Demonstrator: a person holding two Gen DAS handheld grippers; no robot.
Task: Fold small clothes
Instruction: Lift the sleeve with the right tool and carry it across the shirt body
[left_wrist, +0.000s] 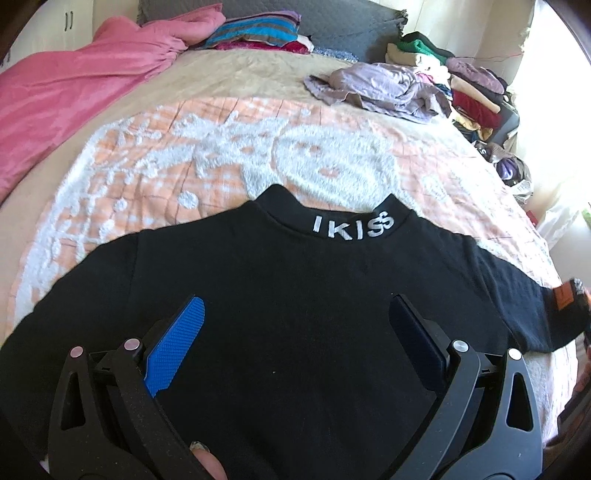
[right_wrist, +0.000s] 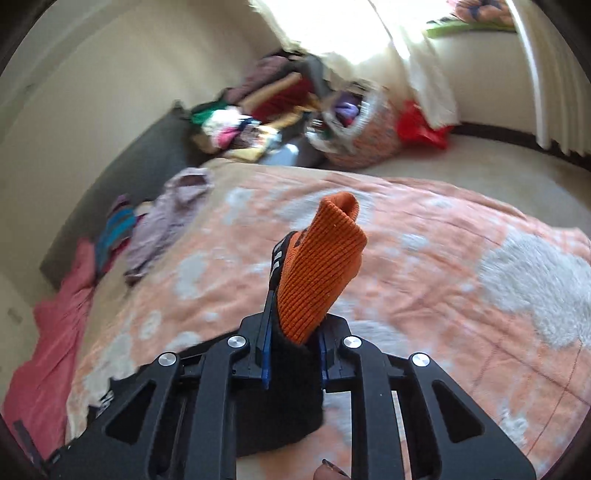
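Jaws of the left gripper (left_wrist: 295, 325) stand wide apart over the back of the black top (left_wrist: 295, 295), holding nothing, blue pad (left_wrist: 177, 347) bare. That top lies spread flat on the orange-and-white blanket (left_wrist: 166, 155), collar away from the camera. Right gripper (right_wrist: 295, 310) is clamped on the top's orange cuff (right_wrist: 317, 266), which sticks up between its fingers, black sleeve trailing below. Beyond lie a pink cover (left_wrist: 62, 96), a lilac garment (left_wrist: 384, 88) and heaped clothes (left_wrist: 469, 88) by the bright window.
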